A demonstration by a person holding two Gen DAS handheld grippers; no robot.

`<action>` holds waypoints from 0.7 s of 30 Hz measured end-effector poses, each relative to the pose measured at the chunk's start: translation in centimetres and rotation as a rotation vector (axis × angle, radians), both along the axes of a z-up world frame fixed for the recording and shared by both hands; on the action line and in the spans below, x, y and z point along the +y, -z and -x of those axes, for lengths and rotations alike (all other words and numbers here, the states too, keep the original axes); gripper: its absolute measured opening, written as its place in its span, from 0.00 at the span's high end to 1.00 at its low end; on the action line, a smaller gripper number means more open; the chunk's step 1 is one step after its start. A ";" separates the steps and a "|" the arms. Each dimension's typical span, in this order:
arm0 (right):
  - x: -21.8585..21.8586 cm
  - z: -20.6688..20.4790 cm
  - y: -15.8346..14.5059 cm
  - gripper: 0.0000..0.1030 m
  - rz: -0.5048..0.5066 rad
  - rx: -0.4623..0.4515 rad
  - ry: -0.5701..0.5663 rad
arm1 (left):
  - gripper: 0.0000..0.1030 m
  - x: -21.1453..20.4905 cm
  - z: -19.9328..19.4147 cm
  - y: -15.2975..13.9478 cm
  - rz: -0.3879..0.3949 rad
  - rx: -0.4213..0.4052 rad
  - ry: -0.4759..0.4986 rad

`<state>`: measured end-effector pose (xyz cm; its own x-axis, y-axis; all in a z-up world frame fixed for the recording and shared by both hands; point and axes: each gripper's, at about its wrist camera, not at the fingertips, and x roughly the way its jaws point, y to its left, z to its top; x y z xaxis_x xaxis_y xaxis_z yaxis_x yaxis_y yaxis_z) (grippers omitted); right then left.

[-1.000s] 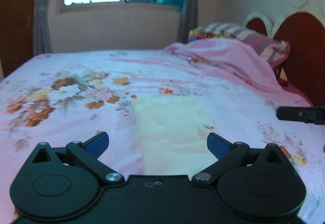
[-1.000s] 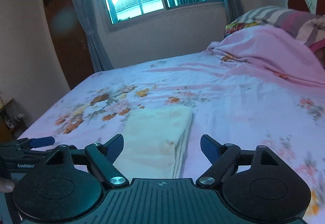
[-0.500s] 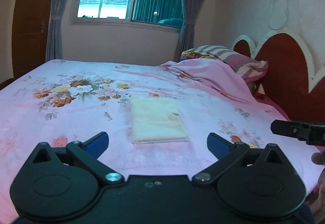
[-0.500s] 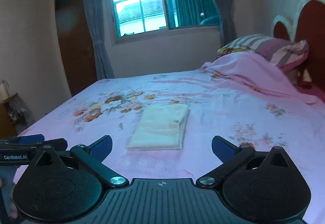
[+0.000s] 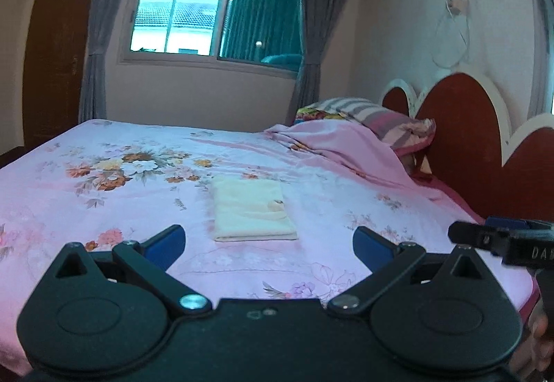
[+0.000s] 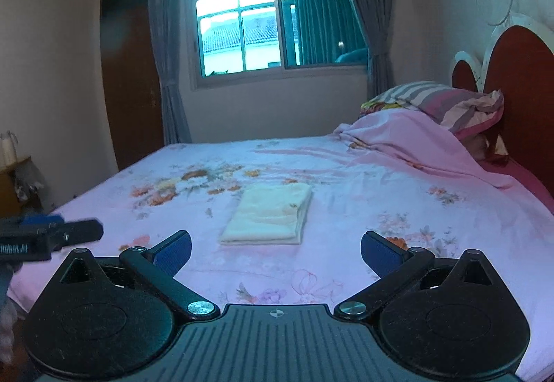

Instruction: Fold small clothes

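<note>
**Folded and set down, both claws free**

Nearest to me, the left gripper [image 5: 268,240] is held with its blue-padded fingers spread wide and nothing between them. The right gripper [image 6: 275,245] is the same: jaws wide apart, empty. Each hangs over the near edge of the bed [image 5: 52,202], well apart from the cloth.

Beyond them, on the pink floral sheet, lies the one small garment [image 5: 251,209], cream-coloured, flat in a neat rectangle with layered edges showing along its right side [image 6: 270,214]. I judge the fold finished and the step in hand to be the release and stand-off. If another piece is to be folded, the next move calls for fetching it; none is in sight here. Otherwise a light squaring of the stacked edges is all that remains.

Farther back, a rumpled pink blanket [image 6: 415,143] rests against one striped pillow [image 6: 446,101] at the red headboard [image 5: 460,139]. One window [image 6: 273,21] with two grey curtains closes the far wall.

Count: two grippers, one garment.
</note>
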<state>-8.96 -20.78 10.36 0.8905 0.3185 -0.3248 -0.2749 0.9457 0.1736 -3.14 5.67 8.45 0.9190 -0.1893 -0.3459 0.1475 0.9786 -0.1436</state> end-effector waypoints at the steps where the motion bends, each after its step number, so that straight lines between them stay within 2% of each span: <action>1: -0.3 -0.2 0.0 0.00 -0.012 0.004 -0.005 | 0.01 0.1 0.3 0.2 0.001 0.000 -0.002; 4: -0.4 0.1 0.0 0.00 -0.019 0.007 0.002 | 0.01 0.1 0.3 0.6 -0.007 0.017 -0.001; 14: 0.0 0.0 0.8 0.00 0.007 0.016 0.013 | 0.01 -0.8 1.2 0.4 -0.043 -0.019 0.001; 17: 0.5 -0.2 1.3 0.00 0.058 0.002 0.029 | 0.01 -0.8 1.3 0.2 -0.025 -0.028 0.006; 21: 0.4 -0.5 1.6 0.00 0.050 0.018 0.022 | 0.01 -0.5 1.3 0.4 -0.009 -0.025 0.009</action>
<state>-8.51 -20.40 8.72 0.8909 0.2821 -0.3559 -0.2513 0.9590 0.1309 -4.48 5.14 8.03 0.9257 -0.1943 -0.3246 0.1594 0.9784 -0.1314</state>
